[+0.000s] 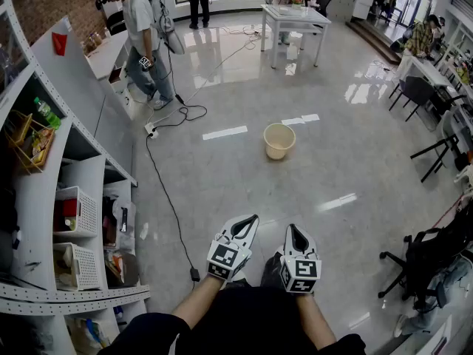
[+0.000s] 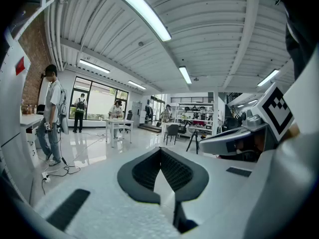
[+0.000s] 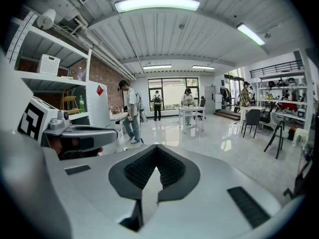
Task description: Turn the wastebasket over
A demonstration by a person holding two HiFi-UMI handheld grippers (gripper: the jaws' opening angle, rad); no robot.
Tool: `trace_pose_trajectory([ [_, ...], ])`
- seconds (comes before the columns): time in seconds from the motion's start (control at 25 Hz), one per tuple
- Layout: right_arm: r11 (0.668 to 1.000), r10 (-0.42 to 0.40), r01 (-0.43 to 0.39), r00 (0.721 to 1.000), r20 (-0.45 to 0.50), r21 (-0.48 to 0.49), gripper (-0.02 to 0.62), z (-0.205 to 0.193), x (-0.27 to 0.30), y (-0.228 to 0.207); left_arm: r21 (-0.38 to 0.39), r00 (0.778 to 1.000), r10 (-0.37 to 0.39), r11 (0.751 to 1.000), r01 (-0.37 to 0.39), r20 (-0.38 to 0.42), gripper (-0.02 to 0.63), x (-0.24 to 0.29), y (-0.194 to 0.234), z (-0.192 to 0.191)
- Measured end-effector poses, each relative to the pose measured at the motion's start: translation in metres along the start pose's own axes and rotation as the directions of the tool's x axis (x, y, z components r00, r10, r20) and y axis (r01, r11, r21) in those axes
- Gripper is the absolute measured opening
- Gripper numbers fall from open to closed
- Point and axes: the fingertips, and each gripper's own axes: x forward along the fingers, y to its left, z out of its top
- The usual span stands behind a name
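The left claw (image 1: 250, 222) has its jaws pressed together with nothing between them. In the left gripper view its ribbed black pads (image 2: 144, 171) meet at the tip (image 2: 160, 151). The right claw (image 1: 295, 231) is closed on nothing as well, its tip (image 3: 157, 148) drawn to a seam in the right gripper view. The two claws sit side by side at the near edge of the scene, close but apart. Both point out over the glossy grey tiled floor (image 1: 222, 183).

The round cream plastic wastebasket (image 1: 279, 140) stands upright on that floor, mouth up. It is well apart from both claws, farther out and roughly in line with the gap between them. Strips of white tape (image 1: 225, 132) lie on the floor just left of it.

A thin black cable (image 1: 166, 191) runs from near the left claw out to a white power strip (image 1: 151, 130). White metal shelving (image 1: 81, 124) lines the left side and holds white mesh baskets (image 1: 77, 211) and a green bottle (image 1: 46, 113). A person in a grey shirt and jeans (image 1: 144, 35) stands at the far left. A white four-legged counter (image 1: 295, 15) stands far off, and black chairs (image 1: 417, 91) stand at the right.
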Motion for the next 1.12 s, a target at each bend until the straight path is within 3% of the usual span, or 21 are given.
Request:
trace_pose_trajectory([
  [1.12, 0.999, 0.014, -0.014, 1.0, 0.014, 0.041, 0.011, -0.01, -0.01, -0.002, -0.009, 1.0, -0.023, 1.0, 0.023, -0.02, 0.008, 0.0, -0.016, -0.011],
])
